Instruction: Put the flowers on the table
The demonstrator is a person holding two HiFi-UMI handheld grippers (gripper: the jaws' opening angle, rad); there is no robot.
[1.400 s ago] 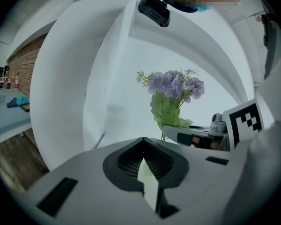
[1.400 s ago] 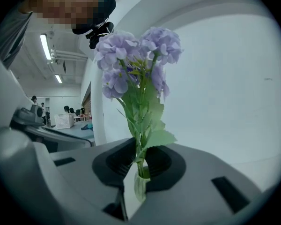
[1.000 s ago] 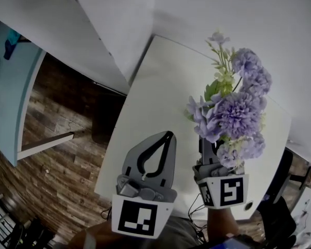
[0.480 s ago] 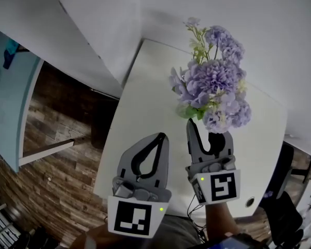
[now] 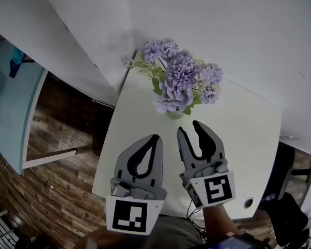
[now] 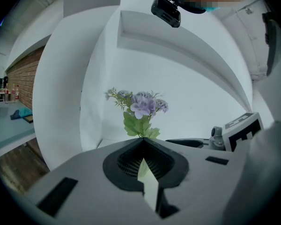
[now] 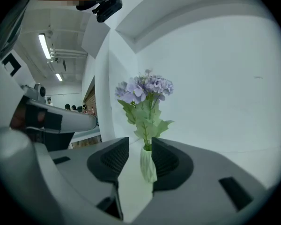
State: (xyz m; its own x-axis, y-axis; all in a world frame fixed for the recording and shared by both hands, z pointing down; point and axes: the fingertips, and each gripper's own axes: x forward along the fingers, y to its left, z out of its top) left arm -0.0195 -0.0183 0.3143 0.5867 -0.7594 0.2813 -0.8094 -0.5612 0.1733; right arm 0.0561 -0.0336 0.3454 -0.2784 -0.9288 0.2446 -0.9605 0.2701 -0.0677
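A bunch of purple flowers (image 5: 179, 77) with green leaves stands upright in a small pale ribbed vase (image 5: 174, 114) near the far left corner of the white table (image 5: 238, 134). My right gripper (image 5: 189, 127) is open just short of the vase, not touching it. In the right gripper view the vase (image 7: 147, 163) and flowers (image 7: 145, 90) show beyond the parted jaws of the right gripper (image 7: 140, 146). My left gripper (image 5: 154, 138) hovers beside it over the table, shut and empty. In the left gripper view the flowers (image 6: 139, 104) rise above the shut left gripper (image 6: 143, 144).
White walls (image 5: 223, 25) meet close behind the table at the flowers' corner. Wooden floor (image 5: 52, 154) drops away on the left, next to a light blue counter (image 5: 10, 97). A dark chair (image 5: 285, 217) and a cable (image 5: 194, 211) sit at the table's near edge.
The flowers were in my right gripper a second ago; they now stand on the table farther away. The right jaws have let go and drawn back. The left gripper has hardly moved.
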